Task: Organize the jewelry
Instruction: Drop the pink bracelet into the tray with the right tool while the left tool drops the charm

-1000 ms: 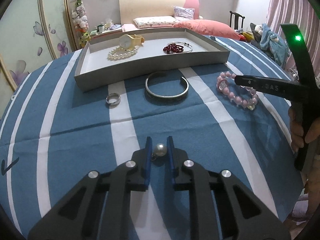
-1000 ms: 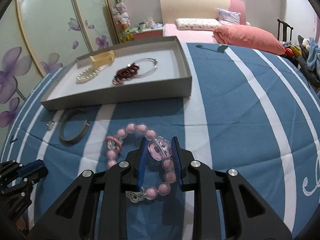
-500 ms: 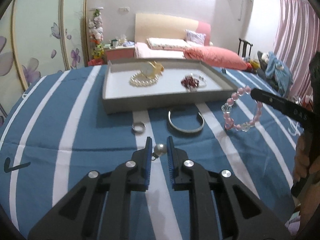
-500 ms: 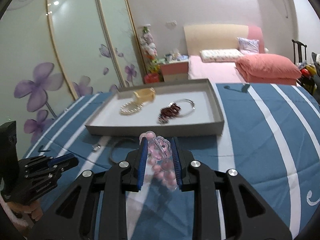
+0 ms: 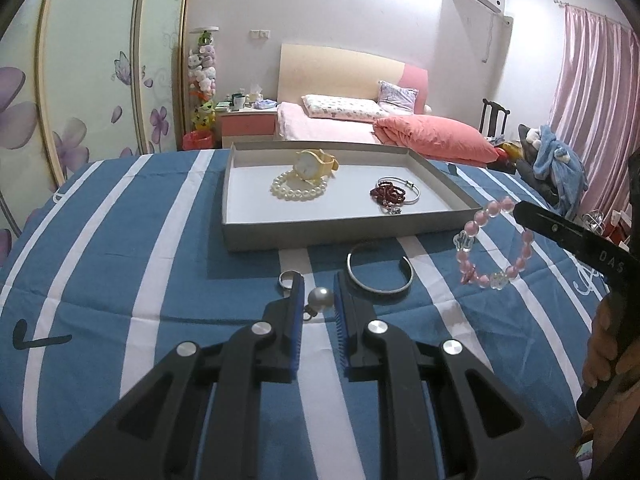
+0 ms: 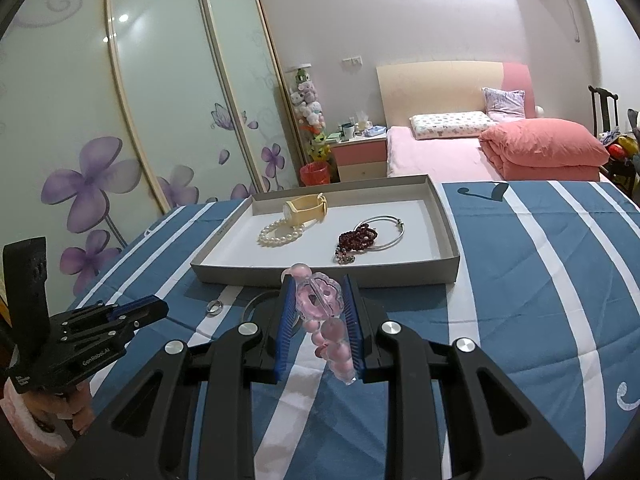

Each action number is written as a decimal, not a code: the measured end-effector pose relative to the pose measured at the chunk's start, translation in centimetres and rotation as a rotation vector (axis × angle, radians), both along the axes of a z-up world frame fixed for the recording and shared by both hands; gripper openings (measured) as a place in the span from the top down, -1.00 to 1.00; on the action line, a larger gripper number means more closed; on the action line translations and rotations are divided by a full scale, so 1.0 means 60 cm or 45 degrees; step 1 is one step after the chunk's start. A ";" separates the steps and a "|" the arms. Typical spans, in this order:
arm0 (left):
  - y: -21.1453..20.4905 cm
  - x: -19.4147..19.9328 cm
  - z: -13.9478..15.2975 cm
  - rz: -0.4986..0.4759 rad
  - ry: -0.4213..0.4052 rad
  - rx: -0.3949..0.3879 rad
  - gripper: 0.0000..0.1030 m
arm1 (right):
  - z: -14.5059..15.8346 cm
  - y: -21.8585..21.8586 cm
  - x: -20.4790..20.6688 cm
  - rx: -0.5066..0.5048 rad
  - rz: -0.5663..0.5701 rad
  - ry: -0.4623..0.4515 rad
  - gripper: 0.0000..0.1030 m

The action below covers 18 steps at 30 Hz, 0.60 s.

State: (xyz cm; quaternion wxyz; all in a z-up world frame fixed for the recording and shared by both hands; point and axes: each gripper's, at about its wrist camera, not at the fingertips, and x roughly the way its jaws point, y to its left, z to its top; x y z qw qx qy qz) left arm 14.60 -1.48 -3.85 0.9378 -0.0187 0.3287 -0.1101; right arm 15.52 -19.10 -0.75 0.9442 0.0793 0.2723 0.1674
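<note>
The left gripper [image 5: 318, 300] is clamped on a small white pearl earring [image 5: 320, 298], held above the blue-and-white striped cloth [image 5: 120, 240]. The right gripper [image 6: 318, 300] is clamped on a pink beaded bracelet with clear flower charms [image 6: 320, 300], which dangles in the air just before the shallow grey cardboard tray [image 5: 320, 232]. Inside the tray lie a yellow wristwatch [image 5: 314, 164], a white pearl bracelet [image 5: 298, 190] and a dark red bead bracelet [image 5: 386, 194]. A silver open bangle [image 5: 378, 274] and a silver ring [image 5: 288, 279] lie on the cloth near the tray's front wall.

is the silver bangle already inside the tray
No, the silver bangle lies on the striped cloth in front of the grey tray, outside its near wall.
</note>
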 end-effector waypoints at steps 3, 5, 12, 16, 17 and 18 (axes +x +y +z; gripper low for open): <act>-0.002 0.001 0.000 -0.001 0.001 0.000 0.70 | 0.000 0.000 0.000 0.003 -0.001 -0.001 0.51; -0.003 0.001 0.000 0.001 -0.002 0.001 0.70 | 0.003 -0.001 -0.001 0.012 -0.007 -0.007 0.51; -0.013 0.016 0.033 0.006 -0.087 0.016 0.70 | 0.026 -0.006 -0.008 0.024 -0.050 -0.084 0.51; -0.021 0.027 0.061 0.017 -0.171 0.027 0.70 | 0.047 -0.003 -0.001 0.021 -0.073 -0.155 0.51; -0.022 0.030 0.068 0.019 -0.190 0.027 0.70 | 0.053 0.000 0.002 0.016 -0.076 -0.172 0.51; -0.023 0.034 0.074 0.021 -0.207 0.026 0.70 | 0.057 0.002 0.005 0.013 -0.076 -0.185 0.51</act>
